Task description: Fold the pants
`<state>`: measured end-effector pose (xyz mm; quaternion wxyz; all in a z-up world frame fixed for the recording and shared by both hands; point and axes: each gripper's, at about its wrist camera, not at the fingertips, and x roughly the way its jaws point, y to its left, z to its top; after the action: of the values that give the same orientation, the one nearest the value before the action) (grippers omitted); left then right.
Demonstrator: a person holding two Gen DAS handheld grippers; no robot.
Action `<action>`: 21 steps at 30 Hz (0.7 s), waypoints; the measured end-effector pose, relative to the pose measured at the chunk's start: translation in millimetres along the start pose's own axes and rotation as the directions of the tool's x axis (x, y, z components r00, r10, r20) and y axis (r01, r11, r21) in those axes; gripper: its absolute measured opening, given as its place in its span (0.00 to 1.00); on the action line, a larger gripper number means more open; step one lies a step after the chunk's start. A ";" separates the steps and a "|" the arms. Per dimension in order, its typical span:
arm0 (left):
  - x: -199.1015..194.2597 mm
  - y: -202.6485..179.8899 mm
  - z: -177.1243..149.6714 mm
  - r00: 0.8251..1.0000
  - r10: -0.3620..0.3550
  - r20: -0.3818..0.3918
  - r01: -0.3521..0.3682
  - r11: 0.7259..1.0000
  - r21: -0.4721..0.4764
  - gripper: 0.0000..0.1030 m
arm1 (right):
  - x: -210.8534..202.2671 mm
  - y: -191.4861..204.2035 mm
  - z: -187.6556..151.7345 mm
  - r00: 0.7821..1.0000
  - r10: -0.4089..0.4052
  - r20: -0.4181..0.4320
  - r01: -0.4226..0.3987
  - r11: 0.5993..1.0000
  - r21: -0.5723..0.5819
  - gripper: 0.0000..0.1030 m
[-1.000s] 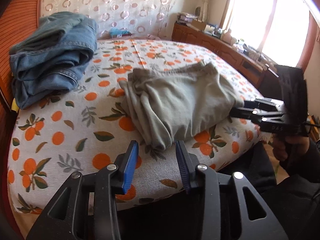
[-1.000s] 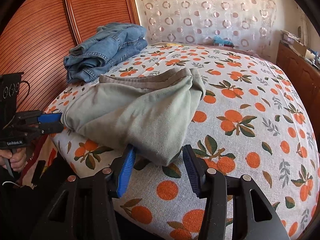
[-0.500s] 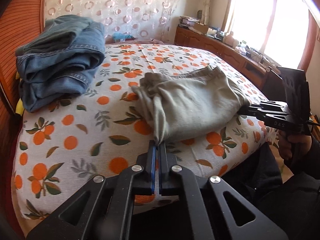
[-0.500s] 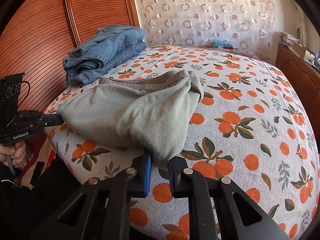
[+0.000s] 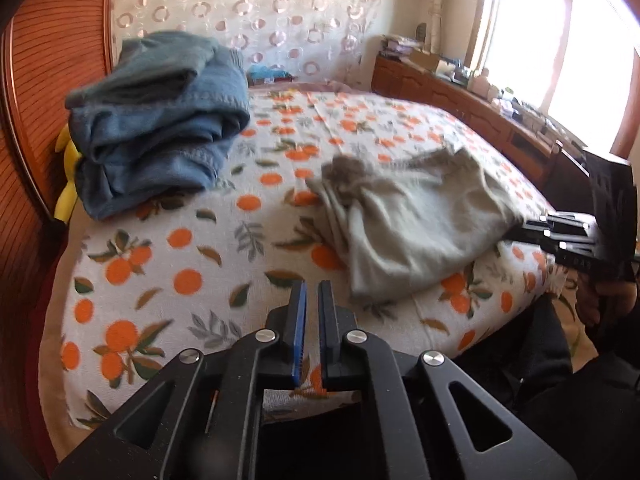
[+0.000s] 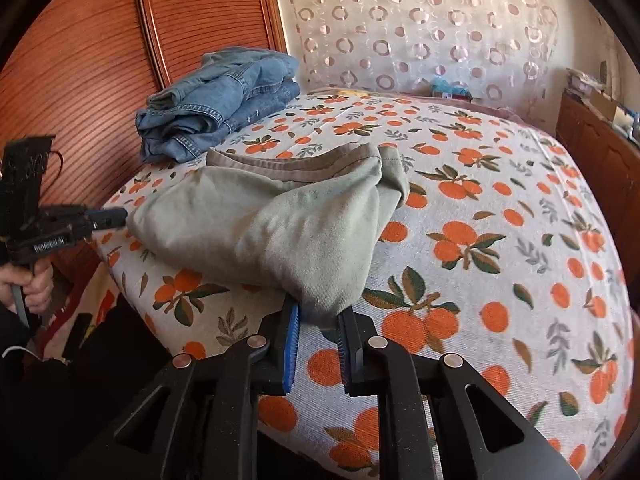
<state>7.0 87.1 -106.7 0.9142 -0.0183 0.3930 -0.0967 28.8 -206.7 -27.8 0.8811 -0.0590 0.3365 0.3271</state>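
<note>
My left gripper (image 5: 311,320) hung over the near edge of the bed (image 5: 160,280), its jaws almost closed with only a thin gap between them and nothing in that gap. The pants (image 5: 416,224), a grey-green bundle, lay just to its right, apart from the tips, folded roughly and reaching to the bed's near edge. My right gripper (image 6: 318,336) sat at that same edge at the other corner of the pants (image 6: 280,232); its jaws stood partly open on either side of the hanging corner, the cloth dipping between them, though I could not tell whether they pressed it. A pile of jeans (image 5: 160,120) took the far left corner against the wooden headboard (image 6: 100,60). Bare orange-print cover lay open beyond the pants towards the curtain (image 6: 420,32).
</note>
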 end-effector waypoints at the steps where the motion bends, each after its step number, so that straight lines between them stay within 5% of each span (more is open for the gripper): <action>1: -2.1 -2.6 4.7 1.000 -0.008 0.012 0.008 1.000 0.008 0.11 | -4.4 -1.0 1.0 1.000 -0.002 0.005 0.002 1.000 0.001 0.21; 6: 5.9 -21.3 23.8 0.998 -0.052 0.027 0.051 0.997 0.055 0.39 | -21.6 -1.8 7.1 0.999 -0.027 0.037 0.028 1.000 -0.012 0.25; 16: 42.5 -46.6 60.2 0.998 -0.063 -0.016 0.064 0.988 0.138 0.40 | -35.3 -1.5 41.3 0.990 -0.051 0.129 0.055 0.998 -0.027 0.37; 21: 60.2 -35.3 65.9 0.998 -0.037 -0.057 0.045 0.989 0.139 0.40 | -6.4 3.8 51.7 0.995 -0.006 0.095 0.010 0.999 -0.039 0.39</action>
<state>89.2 38.1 -100.4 0.9001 0.0407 0.4094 -0.1435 51.5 -190.4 16.4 0.8960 -0.0619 0.2875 0.3327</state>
